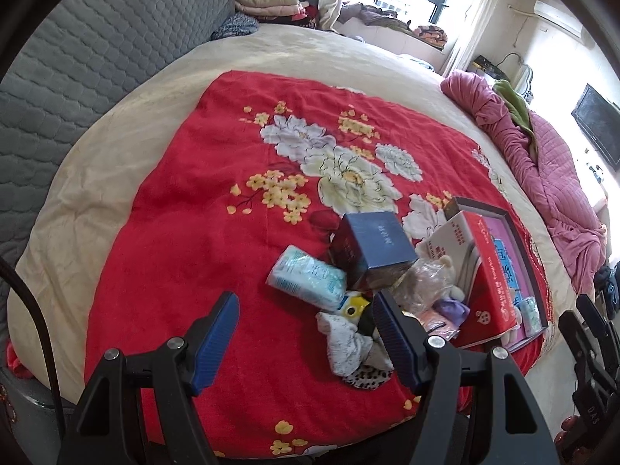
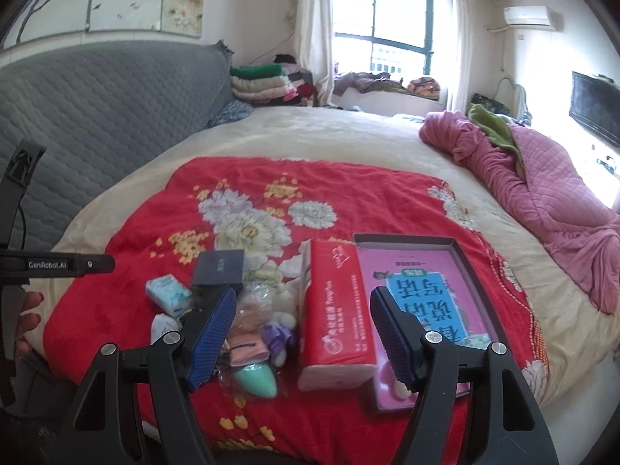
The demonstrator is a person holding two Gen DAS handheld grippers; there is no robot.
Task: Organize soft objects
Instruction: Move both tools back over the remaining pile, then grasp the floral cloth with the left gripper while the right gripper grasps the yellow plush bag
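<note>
Sorting barely begun on bed: soft things heaped on red blanket (image 1: 174,232) left of tray (image 2: 457,241). Tissue pack (image 2: 333,310) leans against tray's left edge; blue wipes packet (image 1: 306,279), socks (image 1: 348,343), bagged plush toy (image 1: 426,279), dark box (image 1: 372,248) crowd further left. Tray holds book (image 2: 430,302) and little else visible. Left gripper (image 1: 306,345) open, empty, above blanket. Right gripper (image 2: 302,343) open, empty, above tissue pack.

On the bed (image 2: 348,131), the blanket (image 2: 155,201) carries everything: tissue pack (image 2: 335,310) leans against the tray's (image 2: 457,244) left side, small box (image 2: 219,267) behind the toys (image 2: 252,333) further left.
</note>
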